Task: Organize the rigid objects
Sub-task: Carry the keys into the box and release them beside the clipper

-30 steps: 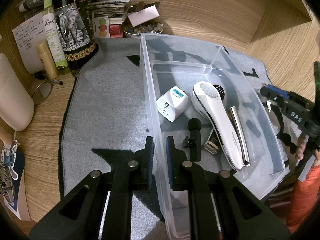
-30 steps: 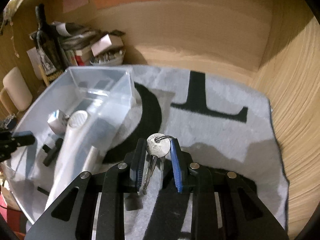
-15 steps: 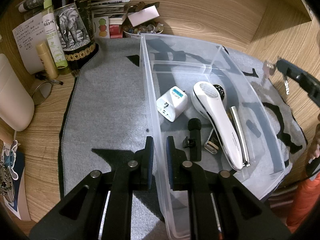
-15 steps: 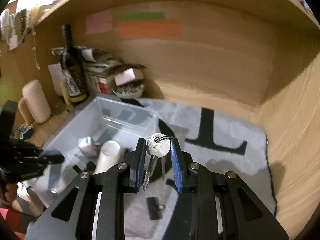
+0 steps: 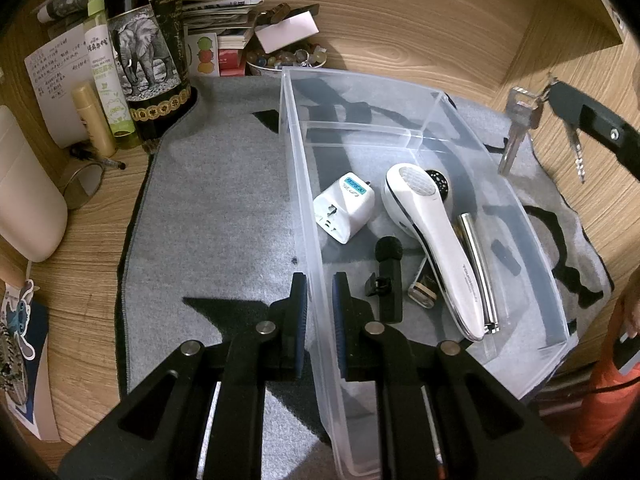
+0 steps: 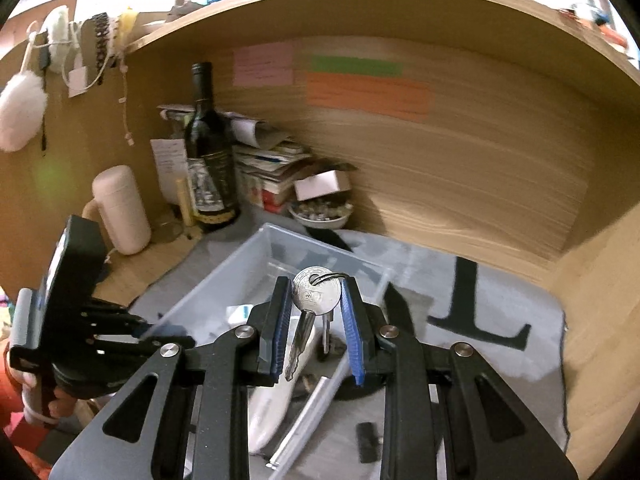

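Left gripper: its jaws are straddling the near-left wall of the clear plastic bin, one pad outside and one inside, closing on that wall.

Right gripper: it is pinching a bunch of silver keys by the round head, blades hanging down, above the bin's right side; the left view is showing the keys suspended over the bin's right wall.

Inside the bin, a white travel adapter, white handheld device, small black microphone and metal bar are lying on the floor. The bin is sitting on a grey mat; a wine bottle is standing at the mat's far-left corner.
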